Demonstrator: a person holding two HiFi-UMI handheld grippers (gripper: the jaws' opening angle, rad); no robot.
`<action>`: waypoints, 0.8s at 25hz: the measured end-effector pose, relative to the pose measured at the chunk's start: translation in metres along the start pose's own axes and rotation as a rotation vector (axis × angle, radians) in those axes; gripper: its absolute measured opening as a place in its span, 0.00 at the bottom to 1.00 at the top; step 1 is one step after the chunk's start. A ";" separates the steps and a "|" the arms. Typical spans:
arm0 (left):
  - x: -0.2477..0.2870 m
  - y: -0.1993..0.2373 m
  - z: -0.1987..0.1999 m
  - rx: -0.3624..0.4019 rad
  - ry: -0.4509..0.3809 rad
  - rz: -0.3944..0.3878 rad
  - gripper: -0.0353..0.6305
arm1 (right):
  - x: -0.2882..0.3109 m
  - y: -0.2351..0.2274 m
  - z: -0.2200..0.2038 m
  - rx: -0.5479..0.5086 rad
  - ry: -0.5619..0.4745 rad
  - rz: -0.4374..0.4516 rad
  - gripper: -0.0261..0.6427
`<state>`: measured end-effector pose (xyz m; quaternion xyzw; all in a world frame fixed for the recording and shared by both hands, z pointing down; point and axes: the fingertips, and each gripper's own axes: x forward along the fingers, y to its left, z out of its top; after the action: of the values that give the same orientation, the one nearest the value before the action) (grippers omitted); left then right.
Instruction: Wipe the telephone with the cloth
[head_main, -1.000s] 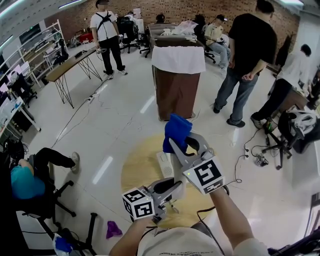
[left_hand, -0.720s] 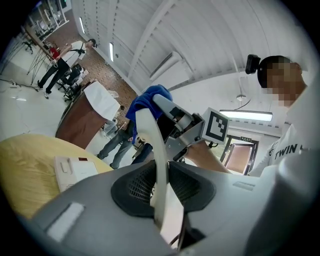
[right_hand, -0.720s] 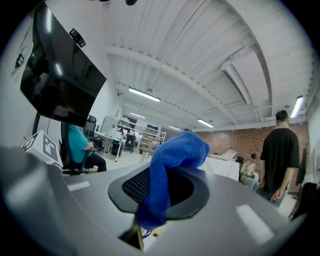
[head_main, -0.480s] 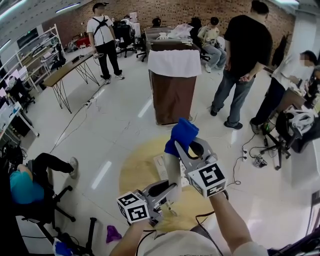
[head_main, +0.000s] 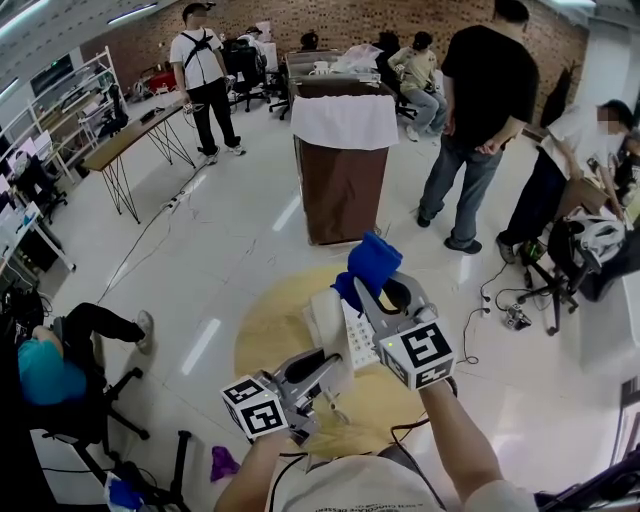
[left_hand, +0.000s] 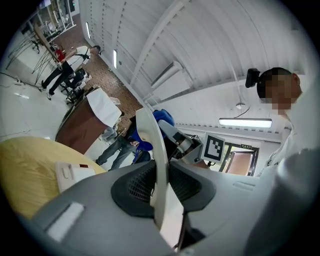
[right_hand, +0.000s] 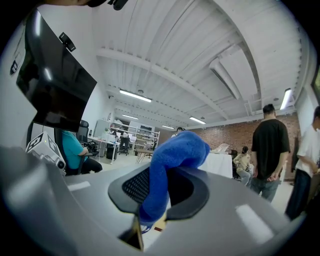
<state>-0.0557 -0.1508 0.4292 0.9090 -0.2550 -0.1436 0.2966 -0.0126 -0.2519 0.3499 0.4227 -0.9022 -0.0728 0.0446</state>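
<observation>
Left gripper (left_hand: 160, 185) clamped on handset (left_hand: 150, 145), held upright above table (left_hand: 25, 165), long axis vertical. Right gripper (right_hand: 160, 192) clamped on cloth (right_hand: 172, 155), just beside handset top, to its right. Base (left_hand: 74, 173) on table.

An open-plan lab office: brick back wall (head_main: 340, 22), trestle desk (head_main: 135, 140), shelving (head_main: 62, 108), office chairs (head_main: 95, 405).

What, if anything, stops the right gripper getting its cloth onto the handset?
Probably nothing, so yes: the left gripper holds the handset raised, and the right gripper with the cloth is close beside it with no object between them.
</observation>
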 end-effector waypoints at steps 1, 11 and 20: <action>0.000 0.000 0.002 0.000 -0.004 0.001 0.17 | 0.000 0.000 -0.001 -0.001 0.001 0.001 0.14; 0.006 -0.001 0.002 -0.004 -0.003 0.000 0.17 | -0.011 0.016 -0.002 0.002 -0.014 0.028 0.14; 0.006 0.003 0.004 -0.018 -0.006 0.001 0.17 | -0.018 0.028 -0.011 0.003 -0.002 0.053 0.14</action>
<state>-0.0534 -0.1577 0.4269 0.9058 -0.2548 -0.1483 0.3043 -0.0206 -0.2218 0.3647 0.3985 -0.9133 -0.0709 0.0448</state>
